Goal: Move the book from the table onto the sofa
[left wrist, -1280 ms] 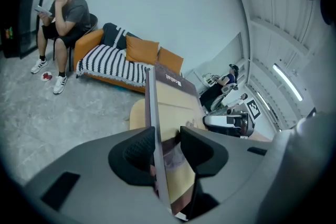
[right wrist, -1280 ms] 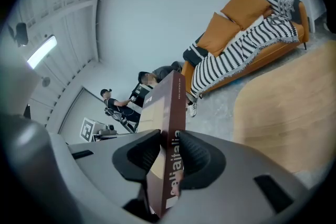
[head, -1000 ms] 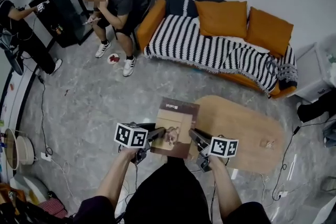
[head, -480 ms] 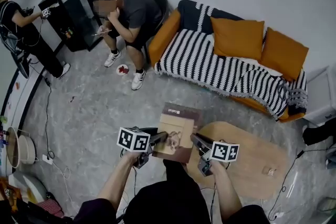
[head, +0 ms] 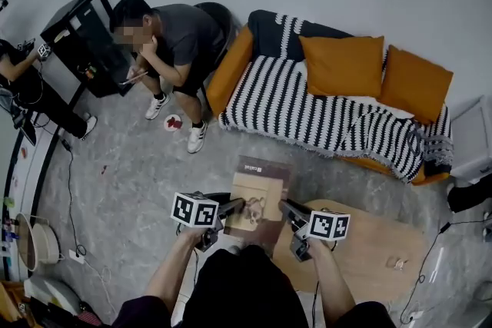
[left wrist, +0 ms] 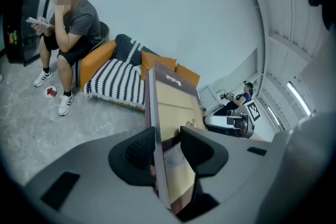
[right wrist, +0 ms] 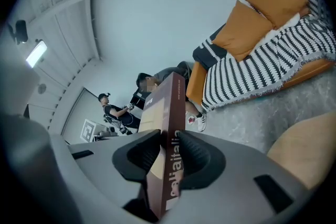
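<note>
A brown and tan book (head: 257, 198) hangs level above the grey floor, held from both sides. My left gripper (head: 237, 206) is shut on its left edge, and in the left gripper view the book (left wrist: 173, 128) stands pinched between the two black pads. My right gripper (head: 286, 208) is shut on the right side, clamping the spine (right wrist: 170, 149). The sofa (head: 330, 107), orange with a black-and-white striped throw and two orange cushions, stands ahead and to the right. The oval wooden table (head: 369, 253) lies at my lower right.
A seated person (head: 165, 42) sits in a chair left of the sofa's end. Another person (head: 23, 81) stands by a black cabinet (head: 81, 31) at the far left. Cables (head: 69, 188) trail over the floor on the left. A small object (head: 397, 263) rests on the table.
Both grippers have carried the book away from the table toward the sofa. The sofa and seated person sit closer in view, and less of the table shows.
</note>
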Available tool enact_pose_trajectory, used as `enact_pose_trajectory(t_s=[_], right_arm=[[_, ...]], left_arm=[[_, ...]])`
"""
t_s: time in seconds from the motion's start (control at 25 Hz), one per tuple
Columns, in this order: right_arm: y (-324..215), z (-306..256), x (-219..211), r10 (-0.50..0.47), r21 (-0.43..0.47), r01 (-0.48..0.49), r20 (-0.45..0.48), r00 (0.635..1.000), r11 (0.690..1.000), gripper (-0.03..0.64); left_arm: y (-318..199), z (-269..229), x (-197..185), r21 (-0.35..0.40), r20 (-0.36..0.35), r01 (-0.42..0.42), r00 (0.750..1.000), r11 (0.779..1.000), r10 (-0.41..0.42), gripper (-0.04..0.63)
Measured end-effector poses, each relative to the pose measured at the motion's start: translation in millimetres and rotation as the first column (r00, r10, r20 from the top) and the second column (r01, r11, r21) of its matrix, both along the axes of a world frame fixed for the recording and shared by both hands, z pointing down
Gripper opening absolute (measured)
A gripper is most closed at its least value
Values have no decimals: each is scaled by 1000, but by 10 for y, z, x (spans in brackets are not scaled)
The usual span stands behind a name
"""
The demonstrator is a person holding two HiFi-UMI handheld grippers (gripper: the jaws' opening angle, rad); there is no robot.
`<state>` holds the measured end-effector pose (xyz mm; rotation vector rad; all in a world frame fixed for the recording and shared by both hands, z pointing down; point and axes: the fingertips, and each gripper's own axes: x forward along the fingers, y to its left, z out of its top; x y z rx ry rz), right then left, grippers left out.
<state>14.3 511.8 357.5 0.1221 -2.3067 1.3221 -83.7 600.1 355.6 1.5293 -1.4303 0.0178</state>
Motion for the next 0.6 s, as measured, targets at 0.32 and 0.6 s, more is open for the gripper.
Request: enact_pose_trajectory(t_s=[0.32, 0.6], right_arm=[[-436, 2, -400, 99, 5, -99, 0, 995, 995, 127], [-885, 5, -747, 231, 9, -231, -11, 973, 973, 126]], left_arm=[[-514, 17, -467, 5, -12, -86, 996, 996, 86, 160], [-1110, 36, -908, 10, -21, -216, 976, 976, 216, 160]])
